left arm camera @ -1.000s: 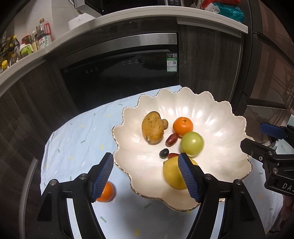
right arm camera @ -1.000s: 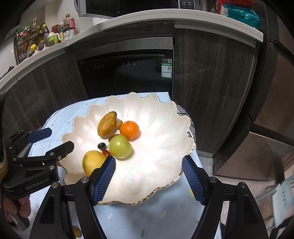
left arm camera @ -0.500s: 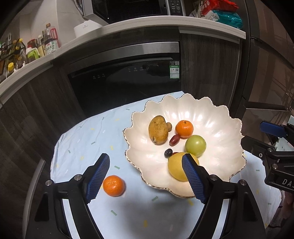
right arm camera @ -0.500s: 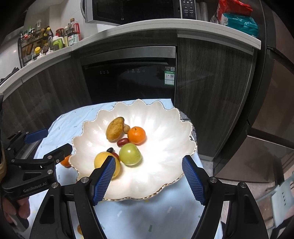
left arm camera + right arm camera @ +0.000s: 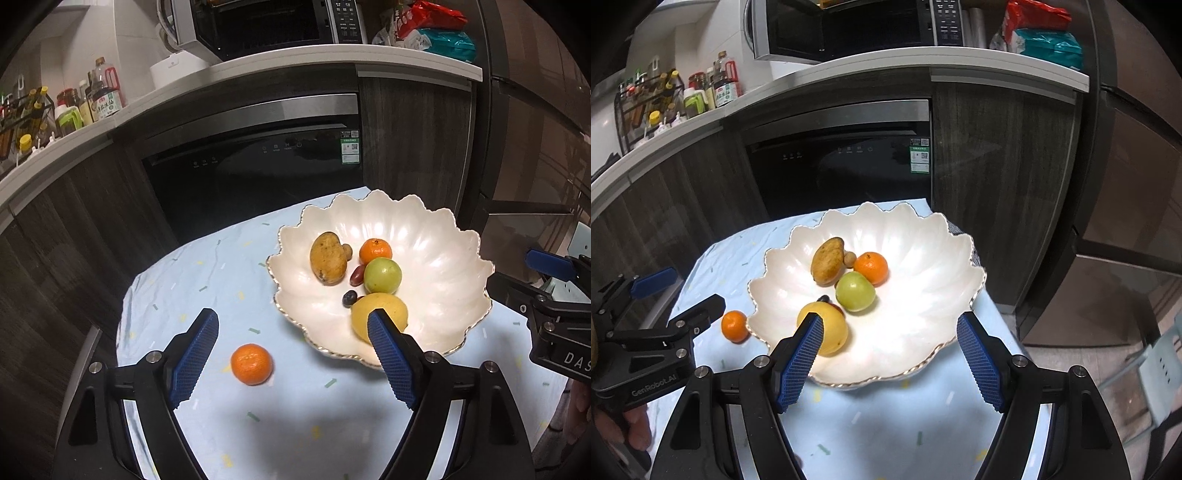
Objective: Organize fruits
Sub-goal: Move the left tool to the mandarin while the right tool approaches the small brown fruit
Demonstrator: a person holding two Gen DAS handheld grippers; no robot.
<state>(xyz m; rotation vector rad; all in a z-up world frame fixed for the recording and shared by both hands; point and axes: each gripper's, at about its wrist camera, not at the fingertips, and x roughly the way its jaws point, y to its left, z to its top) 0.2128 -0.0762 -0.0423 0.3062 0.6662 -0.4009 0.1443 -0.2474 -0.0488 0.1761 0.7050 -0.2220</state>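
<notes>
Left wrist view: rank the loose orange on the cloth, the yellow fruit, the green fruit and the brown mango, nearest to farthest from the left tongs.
1. Loose orange, on the cloth between the tongs.
2. Yellow fruit, at the bowl's near side.
3. Green fruit, mid-bowl.
4. Brown mango, left, about as far; too close to call.

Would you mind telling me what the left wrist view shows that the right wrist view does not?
Only the left wrist view shows the dark grape whole. Only the right wrist view shows a pale chair and a hand under the left gripper. Both show the white bowl of fruit and one orange outside it on the cloth.
</notes>
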